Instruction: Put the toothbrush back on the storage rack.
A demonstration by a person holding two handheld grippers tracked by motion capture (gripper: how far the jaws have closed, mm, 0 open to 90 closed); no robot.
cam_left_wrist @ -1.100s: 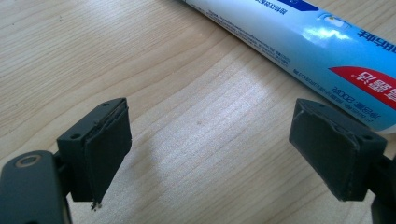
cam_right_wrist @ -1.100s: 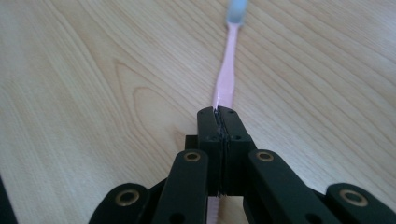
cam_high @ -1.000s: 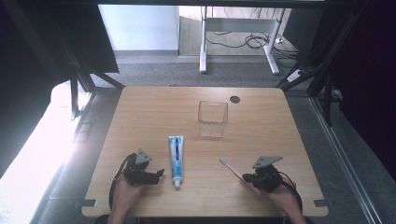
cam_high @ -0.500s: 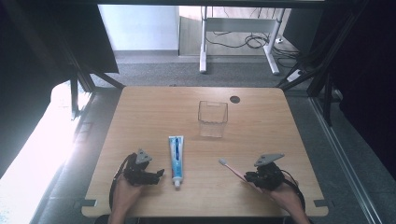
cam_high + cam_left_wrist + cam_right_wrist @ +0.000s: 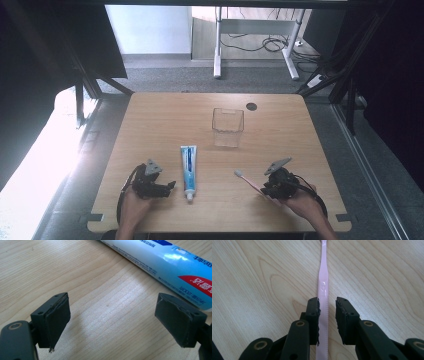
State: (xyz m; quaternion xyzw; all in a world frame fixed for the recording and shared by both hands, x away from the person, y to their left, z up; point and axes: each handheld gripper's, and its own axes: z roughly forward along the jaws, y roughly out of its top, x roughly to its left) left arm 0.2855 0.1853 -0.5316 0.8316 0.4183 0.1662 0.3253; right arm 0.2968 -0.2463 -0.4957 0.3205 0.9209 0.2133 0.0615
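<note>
Barely started tbh: right tool (image 5: 327, 303) just loosening around the toothbrush (image 5: 323, 285), flat on the surface (image 5: 165, 120). Left tool (image 5: 112, 320) wide, empty, beside the toothpaste (image 5: 188, 167). Cup (image 5: 228, 126) empty.

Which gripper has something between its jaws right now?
The right gripper: the pink toothbrush handle lies between its narrow, just-opening jaws. The left gripper gapes over bare table.

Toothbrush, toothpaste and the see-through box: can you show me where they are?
toothbrush (image 5: 323, 282), right gripper view, on the pink handle.
toothpaste (image 5: 188, 167), high view, on the middle of the tube.
see-through box (image 5: 228, 134), high view, on its front wall.
</note>
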